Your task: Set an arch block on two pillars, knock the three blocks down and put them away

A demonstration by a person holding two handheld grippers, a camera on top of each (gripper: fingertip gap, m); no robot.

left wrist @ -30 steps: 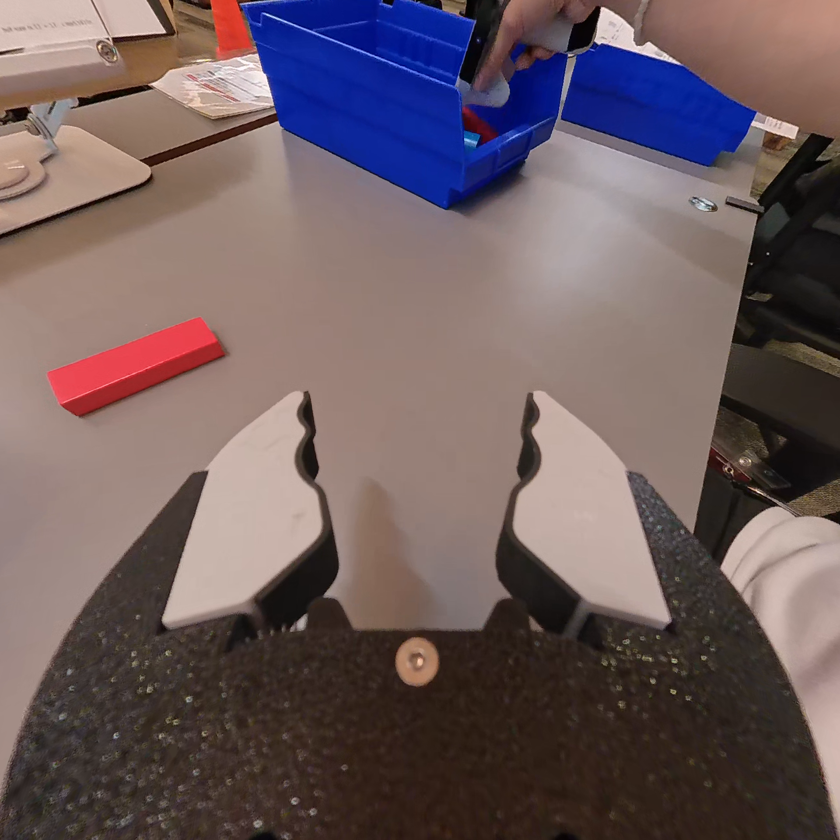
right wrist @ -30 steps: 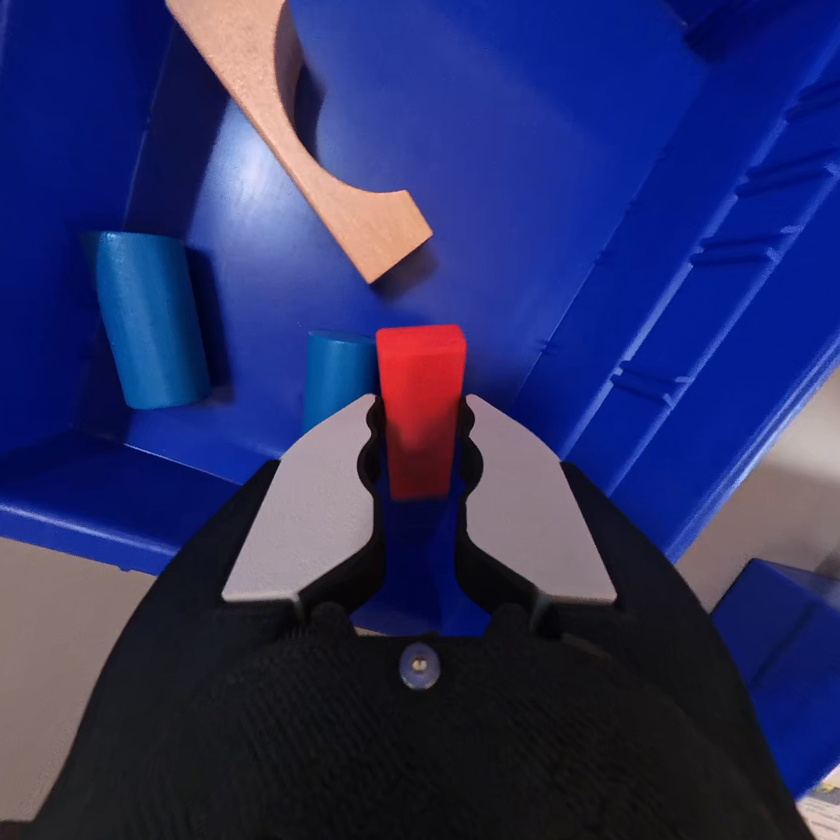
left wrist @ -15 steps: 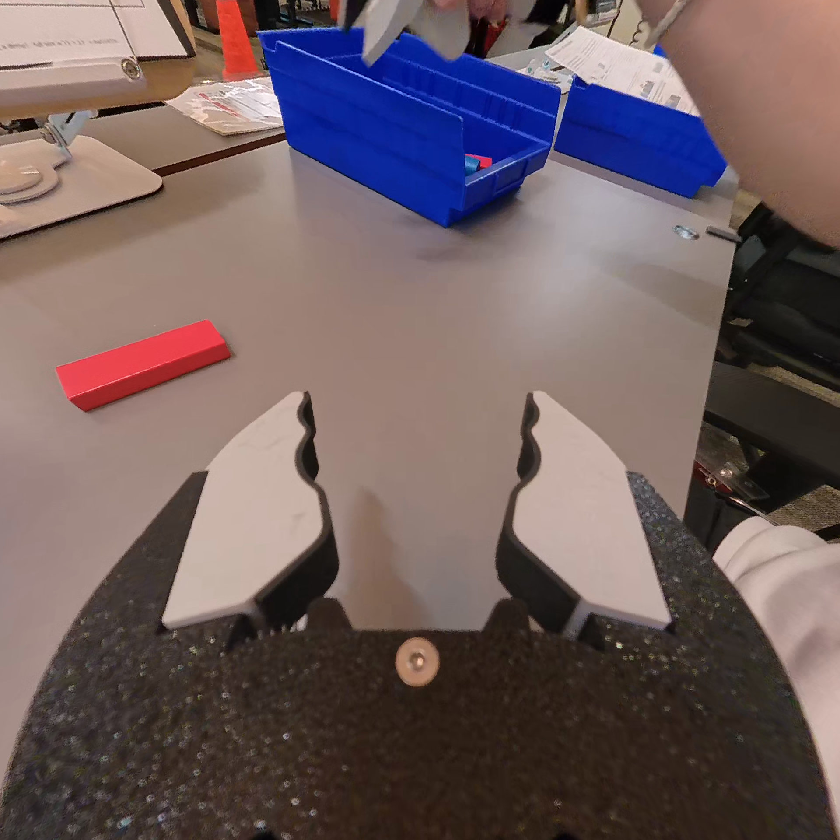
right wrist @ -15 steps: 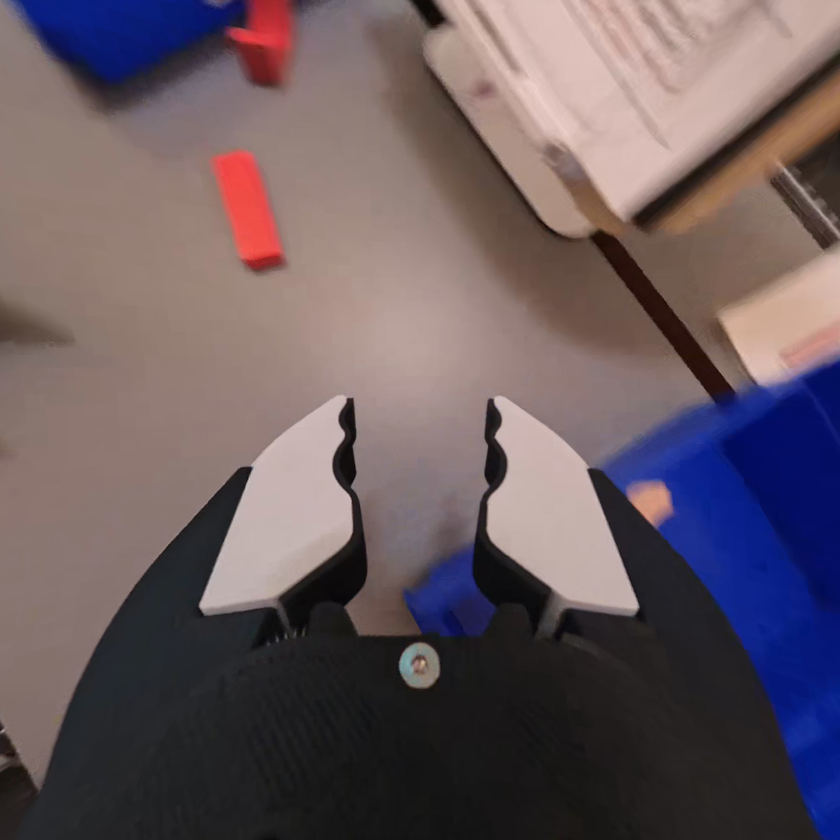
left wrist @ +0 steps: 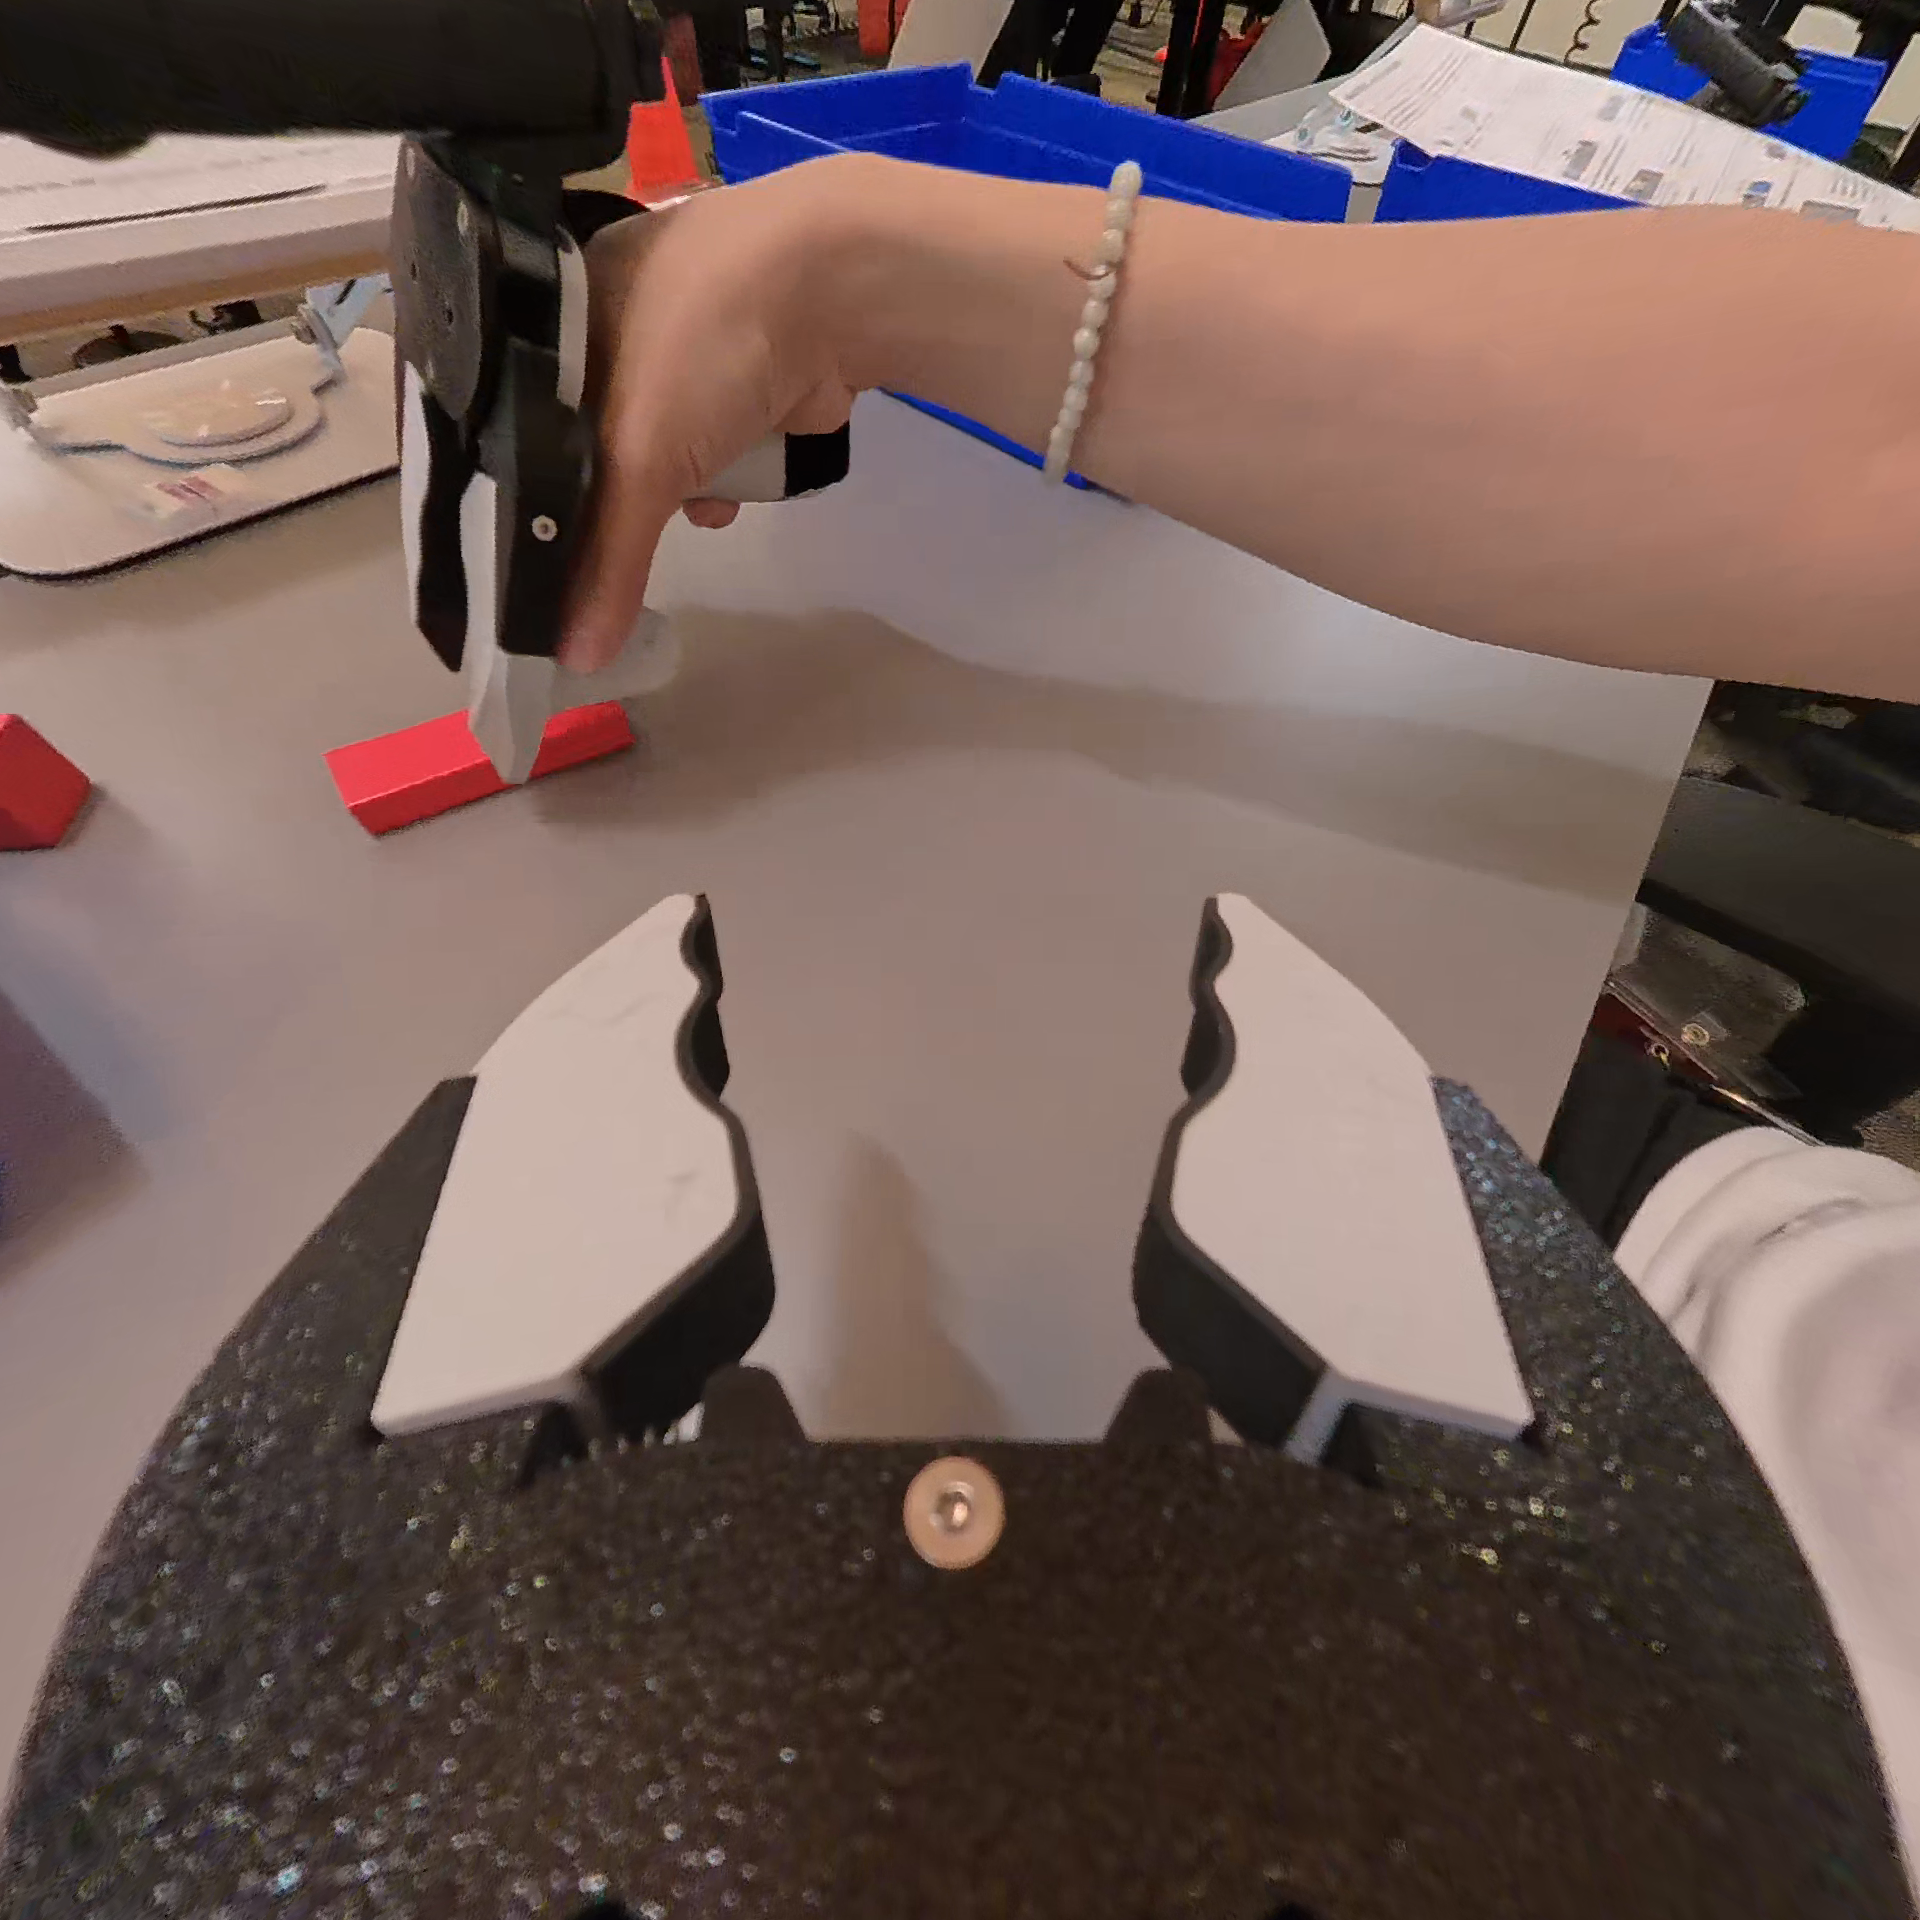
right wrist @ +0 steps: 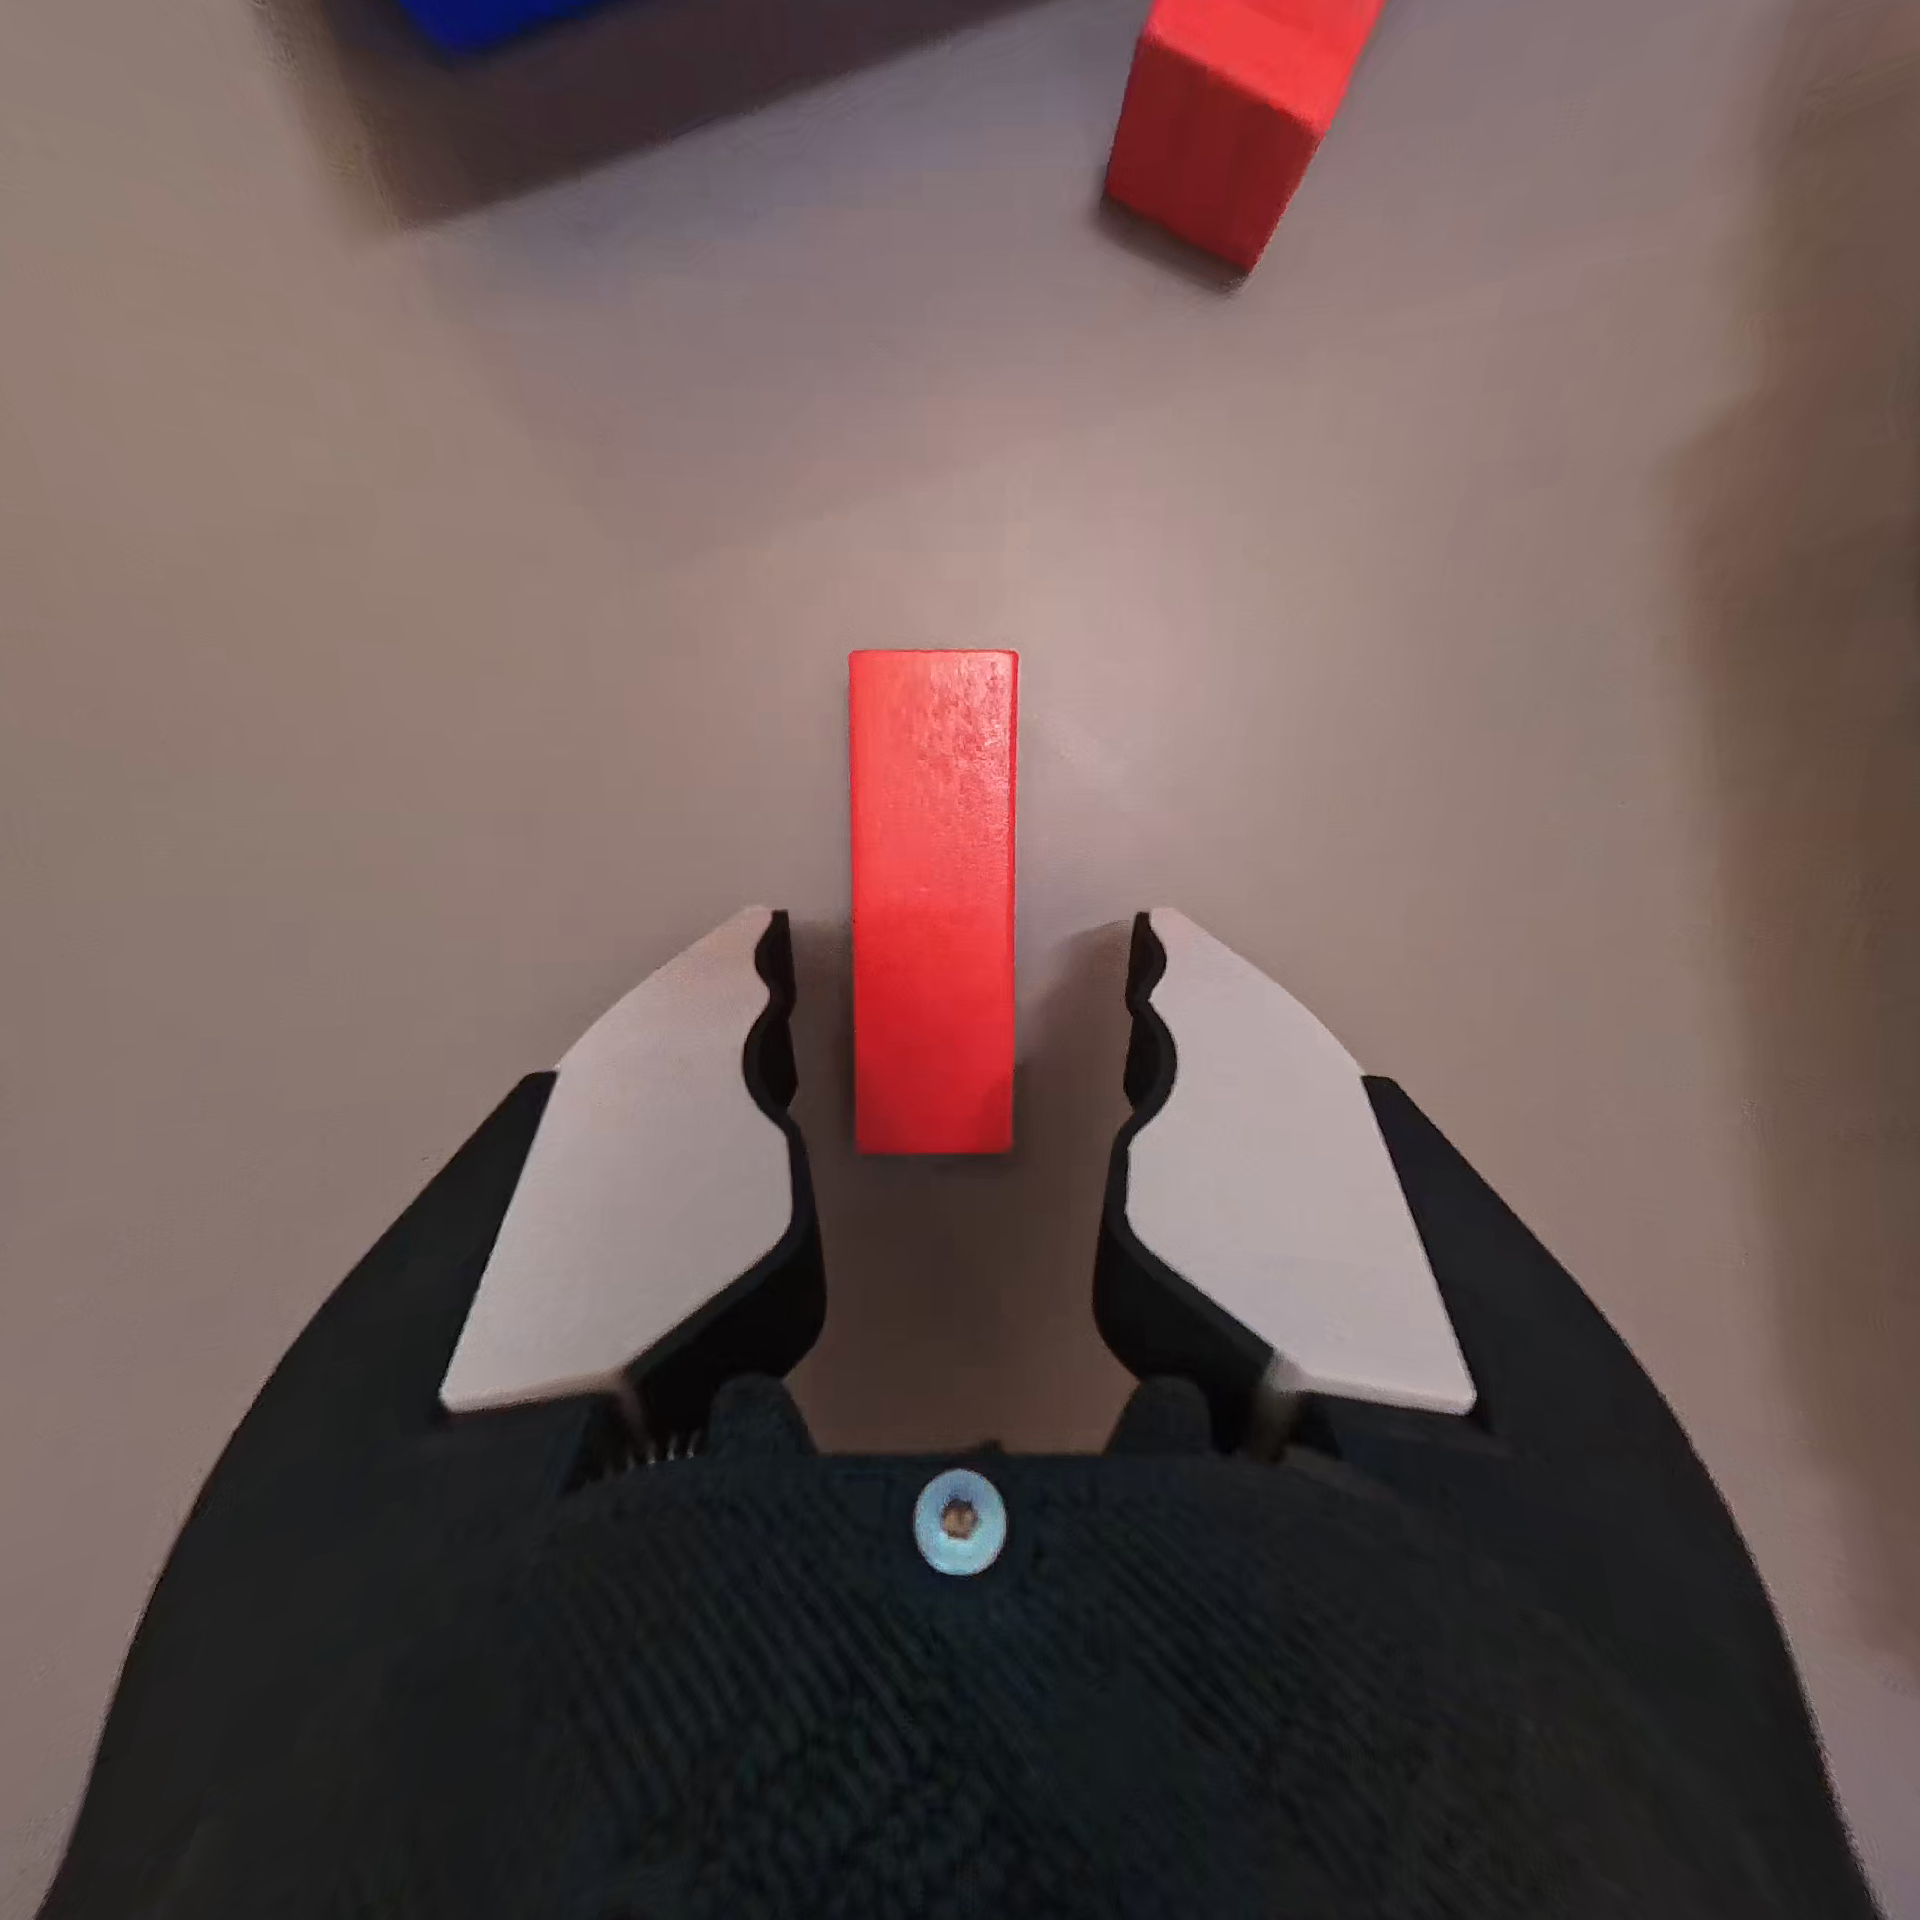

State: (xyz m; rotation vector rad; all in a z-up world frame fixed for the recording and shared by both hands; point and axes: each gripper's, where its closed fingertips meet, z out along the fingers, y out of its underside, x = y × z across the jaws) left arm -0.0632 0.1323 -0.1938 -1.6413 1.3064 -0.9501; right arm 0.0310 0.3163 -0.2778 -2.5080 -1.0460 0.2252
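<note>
Bar (right wrist: 932,904): red, lying flat on the grey table (right wrist: 416,623), centre of the right wrist view, its long axis running straight up the frame
Right tool (right wrist: 958,916): jaws apart, pointing down at the table, one finger on each long side of the bar; neither pad touches it
Gap: uneven, with the bar closer to the finger at frame left than to the one at frame right
Reach: the fingers flank only the lower half of the bar; its upper half runs on past the tips
Alignment: pad faces lie parallel to the bar's long sides, with no twist visible
Height: in the left wrist view the fingertips sit low against the bar's side, at or just above the table; contact with the table cannot be told
Hand (left wrist: 727,343): grips the right tool's handle, upper left of the left wrist view, forearm crossing the frame from the right
Left tool (left wrist: 953,901): jaws wide apart, holding nothing, over bare table, well apart from the bar
Block (right wrist: 1216,114): red, thicker, upper right of the right wrist view, clear of the fingers
Bin (left wrist: 1039,135): blue, on the table behind the forearm, top of the left wrist view
</note>
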